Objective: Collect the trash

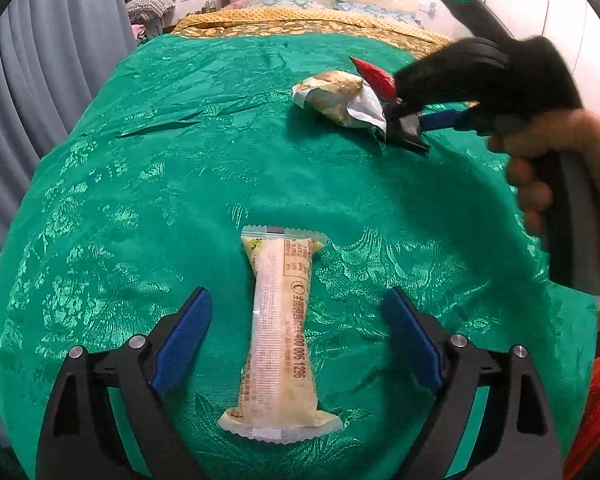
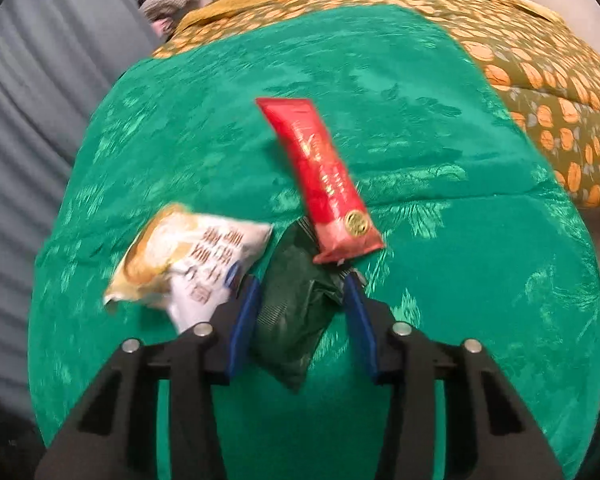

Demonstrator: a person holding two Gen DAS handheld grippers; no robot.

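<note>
Gathering wrappers off the green bedspread [image 1: 148, 208]: right gripper [image 2: 300, 292] pinches a dark green packet [image 2: 292, 320] beside the red [image 2: 324, 176] and white [image 2: 188, 256] wrappers; left gripper [image 1: 296, 320], fingers spread, straddles the cream wrapper [image 1: 280, 336], probably closing next.

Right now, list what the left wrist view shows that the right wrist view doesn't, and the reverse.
Only the left wrist view: the open left hand-held gripper straddling a long pale snack wrapper, and the person's right hand.

Only the right wrist view: the dark green packet plainly between the right hand-held gripper fingers, with jaw contact unclear.

Both: the white-and-gold snack bag, red wrapper, and green bedspread.
</note>
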